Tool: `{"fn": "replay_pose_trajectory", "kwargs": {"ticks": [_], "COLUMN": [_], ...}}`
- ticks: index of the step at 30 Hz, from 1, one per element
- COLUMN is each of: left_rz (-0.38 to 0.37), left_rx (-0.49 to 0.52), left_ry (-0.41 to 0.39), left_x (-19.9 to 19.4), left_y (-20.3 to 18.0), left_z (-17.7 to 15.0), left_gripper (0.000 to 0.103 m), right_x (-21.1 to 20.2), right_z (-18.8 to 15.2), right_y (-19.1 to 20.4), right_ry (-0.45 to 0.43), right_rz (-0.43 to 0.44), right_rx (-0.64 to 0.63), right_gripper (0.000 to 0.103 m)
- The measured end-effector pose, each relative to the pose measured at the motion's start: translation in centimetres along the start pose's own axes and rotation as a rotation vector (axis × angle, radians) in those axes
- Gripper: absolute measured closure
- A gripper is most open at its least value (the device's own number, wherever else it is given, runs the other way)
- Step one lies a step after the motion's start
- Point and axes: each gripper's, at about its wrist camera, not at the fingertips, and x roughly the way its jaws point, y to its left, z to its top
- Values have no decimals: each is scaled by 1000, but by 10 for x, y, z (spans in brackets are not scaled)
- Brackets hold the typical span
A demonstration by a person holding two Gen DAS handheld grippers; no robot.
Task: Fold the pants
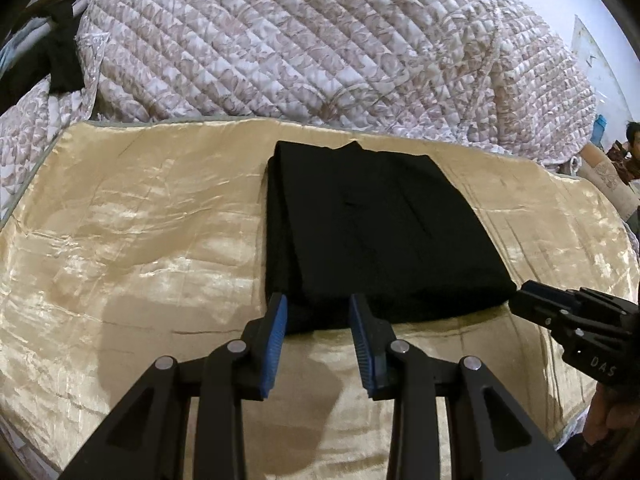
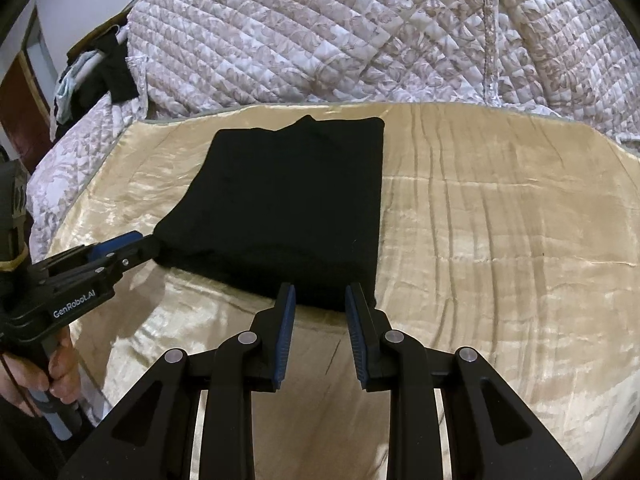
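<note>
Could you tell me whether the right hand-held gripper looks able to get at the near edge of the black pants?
Probably yes: the right hand-held gripper sits at the near edge of the folded black pants, jaws apart, with nothing between.

Shiny gold satin sheet point(image 2: 500, 220) lay bare either side of folded black pants point(image 2: 288, 208); passage wide there. Heaped quilted floral bedspread point(image 1: 300, 48) walled off the far edge.

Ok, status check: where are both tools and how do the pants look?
Left tool and right tool both open, at near edge of pants. Pants folded into a flat black rectangle on gold sheet. Nothing in the way.
</note>
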Motion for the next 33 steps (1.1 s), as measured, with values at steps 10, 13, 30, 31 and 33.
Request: {"fn": "replay_pose_trajectory", "kwargs": {"ticks": [10, 13, 30, 31, 33], "left_rz": [16, 23, 70, 70, 72], "left_rx": [26, 24, 37, 31, 25], "left_ry": [61, 79, 78, 79, 83], "left_x": [14, 19, 29, 29, 30], "left_y": [-7, -7, -3, -3, -1], "left_z": [-15, -17, -19, -19, -19], "left_gripper": [67, 63, 31, 29, 27], "right_x": [8, 13, 21, 21, 22], "right_z": [-16, -17, -24, -24, -24], "right_y": [-3, -5, -1, 0, 1], "right_ry": [46, 66, 83, 83, 82], "right_rz": [-22, -44, -59, -60, -64], "right_rx": [-9, -9, -57, -62, -70], "right_gripper": [57, 57, 43, 42, 41]}}
